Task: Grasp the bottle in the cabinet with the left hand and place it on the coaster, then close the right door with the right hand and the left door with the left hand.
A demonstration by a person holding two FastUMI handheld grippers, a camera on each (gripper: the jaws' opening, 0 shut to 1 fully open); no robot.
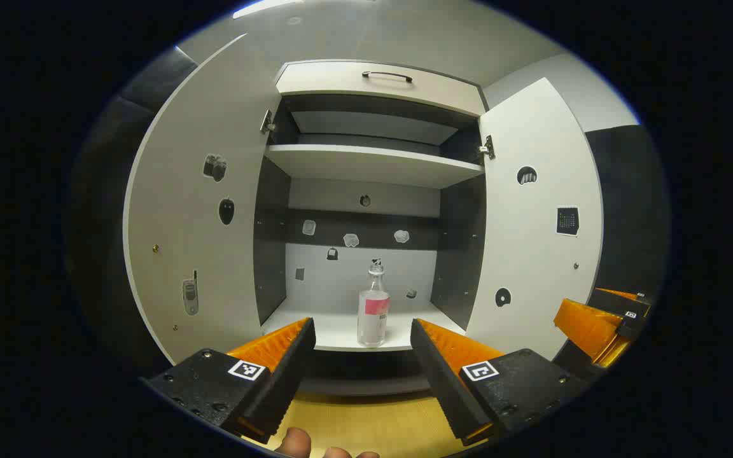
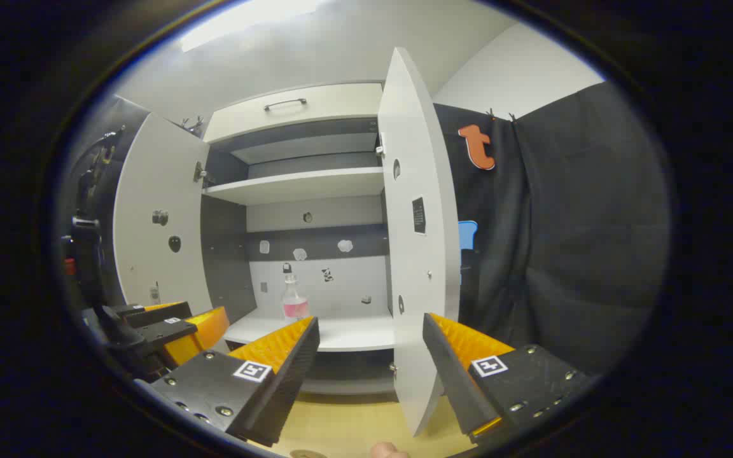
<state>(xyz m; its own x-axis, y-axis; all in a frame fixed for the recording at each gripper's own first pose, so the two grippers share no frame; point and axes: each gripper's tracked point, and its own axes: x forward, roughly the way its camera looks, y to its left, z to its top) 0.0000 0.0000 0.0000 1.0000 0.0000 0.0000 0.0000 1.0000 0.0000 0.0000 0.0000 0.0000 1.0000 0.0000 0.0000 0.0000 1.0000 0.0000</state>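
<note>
A clear bottle (image 1: 373, 312) with a pink label stands upright on the lower shelf (image 1: 335, 331) of the open cabinet, near its front edge. My left gripper (image 1: 363, 331) is open in front of the shelf, its fingers either side of the bottle but short of it. The left door (image 1: 195, 210) and right door (image 1: 535, 216) both swing wide. In the right gripper view my right gripper (image 2: 369, 331) is open, and the right door's edge (image 2: 414, 254) stands just ahead between its fingers. The bottle (image 2: 293, 299) shows farther in, and the left gripper (image 2: 175, 327) sits low left.
An upper shelf (image 1: 373, 162) and a drawer with a handle (image 1: 387, 75) sit above. Stickers dot the doors and back wall. A wooden surface (image 1: 373, 423) lies below the cabinet. Black cloth (image 2: 564, 242) hangs right of the cabinet. The right gripper (image 1: 605, 321) appears at the far right.
</note>
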